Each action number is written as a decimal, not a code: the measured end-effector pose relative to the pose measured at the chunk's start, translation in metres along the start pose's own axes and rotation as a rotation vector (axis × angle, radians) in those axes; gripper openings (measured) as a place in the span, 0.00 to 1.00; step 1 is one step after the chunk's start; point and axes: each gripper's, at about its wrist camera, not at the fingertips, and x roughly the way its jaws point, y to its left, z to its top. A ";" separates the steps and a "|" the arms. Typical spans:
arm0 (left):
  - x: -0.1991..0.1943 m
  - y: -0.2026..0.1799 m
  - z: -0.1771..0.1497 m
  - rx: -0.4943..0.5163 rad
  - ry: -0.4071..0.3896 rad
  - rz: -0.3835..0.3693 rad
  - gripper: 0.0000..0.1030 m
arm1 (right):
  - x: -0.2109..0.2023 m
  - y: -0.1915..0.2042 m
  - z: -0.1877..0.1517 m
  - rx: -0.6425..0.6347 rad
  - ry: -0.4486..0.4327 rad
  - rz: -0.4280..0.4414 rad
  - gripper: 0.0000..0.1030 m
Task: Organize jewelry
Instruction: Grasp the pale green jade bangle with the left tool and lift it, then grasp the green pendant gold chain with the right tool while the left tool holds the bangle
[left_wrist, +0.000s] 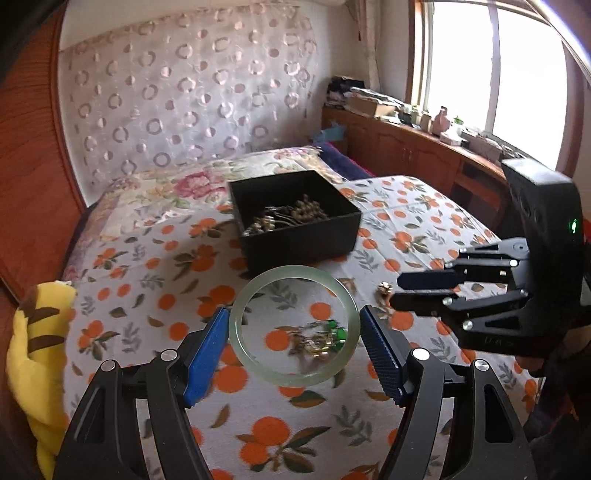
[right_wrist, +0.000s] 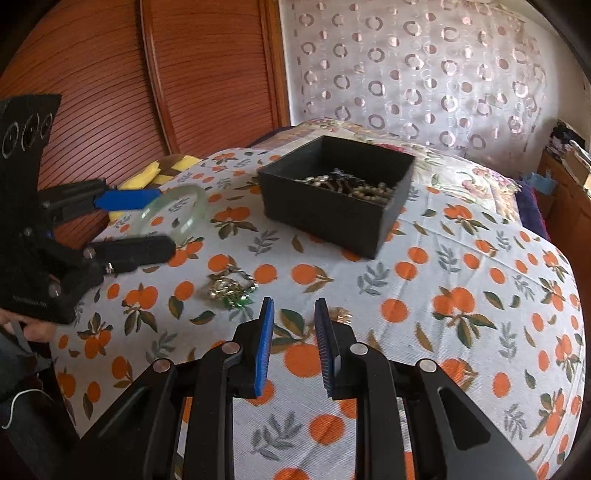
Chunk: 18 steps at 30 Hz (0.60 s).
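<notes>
My left gripper (left_wrist: 293, 325) is shut on a pale green jade bangle (left_wrist: 240, 314), held across its width above the bed; the bangle also shows in the right wrist view (right_wrist: 192, 197). A black open box (left_wrist: 295, 218) with bead strings and chains sits beyond it, also in the right wrist view (right_wrist: 332, 203). A heap of gold chains with green stones (left_wrist: 317, 338) lies on the cloth under the bangle, also in the right wrist view (right_wrist: 231, 290). A small gold piece (right_wrist: 340, 314) lies by my right gripper (right_wrist: 293, 314), which is open and empty.
An orange-print cloth (right_wrist: 443, 258) covers the bed. A yellow plush toy (left_wrist: 37, 350) lies at the left edge. A wooden headboard (right_wrist: 147, 74) stands behind. A cluttered wooden cabinet (left_wrist: 406, 140) runs under the window on the right.
</notes>
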 end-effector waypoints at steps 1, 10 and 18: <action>-0.002 0.004 0.000 -0.005 -0.002 0.004 0.67 | 0.002 0.003 0.001 -0.004 0.003 0.004 0.24; -0.009 0.031 -0.007 -0.051 -0.003 0.038 0.67 | 0.029 0.023 0.018 -0.004 0.043 0.065 0.24; -0.008 0.033 -0.011 -0.051 -0.001 0.033 0.67 | 0.047 0.024 0.017 -0.023 0.110 0.013 0.24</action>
